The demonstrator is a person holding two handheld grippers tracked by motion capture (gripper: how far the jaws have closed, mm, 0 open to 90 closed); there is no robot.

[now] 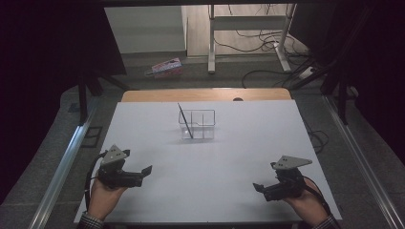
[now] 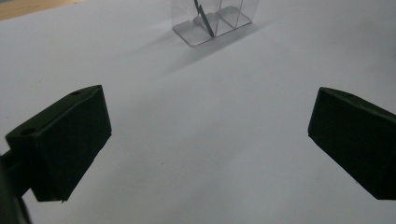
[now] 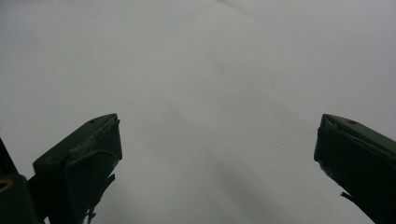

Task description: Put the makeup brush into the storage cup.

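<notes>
While your left gripper [image 1: 147, 170] and right gripper [image 1: 258, 187] rest at near table [image 1: 143, 124] edge, jaws spread wide, holding nothing, work looks unstarted. Clear divided box [image 1: 198, 124] sits mid-table, well apart; thin dark stick [image 1: 185, 121] leans inside, untouched. Reach and grasp remain.

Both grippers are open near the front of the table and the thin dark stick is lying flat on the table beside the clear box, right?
Not quite. The stick stands leaning inside the clear box, as the high view shows. Both the left gripper and right gripper are open.
</notes>
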